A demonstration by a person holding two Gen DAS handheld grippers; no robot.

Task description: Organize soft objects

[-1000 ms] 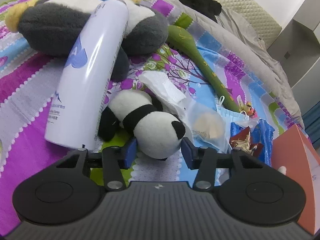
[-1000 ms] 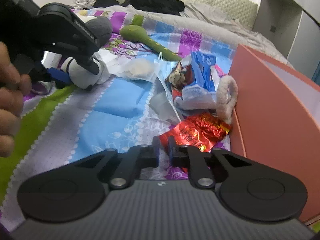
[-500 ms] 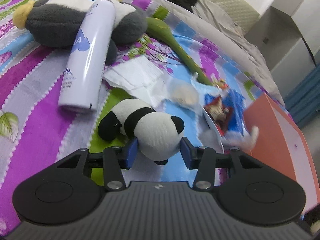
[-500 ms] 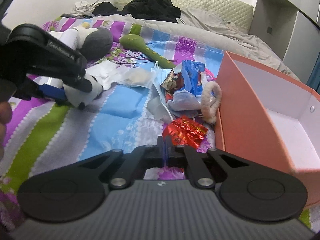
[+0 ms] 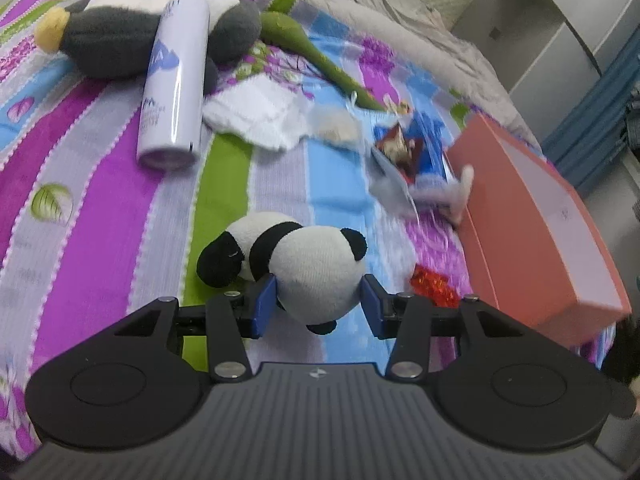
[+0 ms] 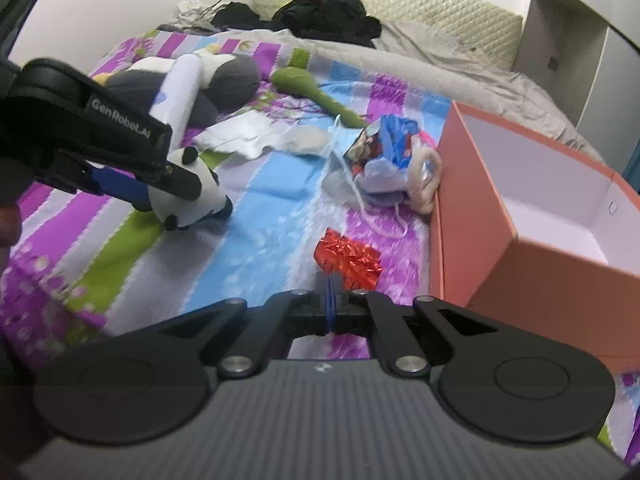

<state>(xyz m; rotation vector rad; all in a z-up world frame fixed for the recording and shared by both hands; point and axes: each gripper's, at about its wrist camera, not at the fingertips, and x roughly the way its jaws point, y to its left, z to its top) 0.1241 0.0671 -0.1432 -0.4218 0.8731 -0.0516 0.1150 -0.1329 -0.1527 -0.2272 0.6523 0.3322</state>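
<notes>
The small panda plush [image 5: 316,268] sits squeezed between the blue pads of the left gripper [image 5: 318,304], held above the striped bedspread [image 5: 100,216], well left of the orange box [image 5: 532,232]. The right gripper [image 6: 330,304] has its jaws pressed together on nothing, just short of the red foil wrapper [image 6: 347,258] beside that box.

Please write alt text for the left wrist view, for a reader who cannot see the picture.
The left tool grips a small panda plush between its blue pads, above a colourful striped bedspread. Behind lie a white spray can leaning on a grey plush toy, a white cloth and snack wrappers; an open orange box is at the right.
</notes>
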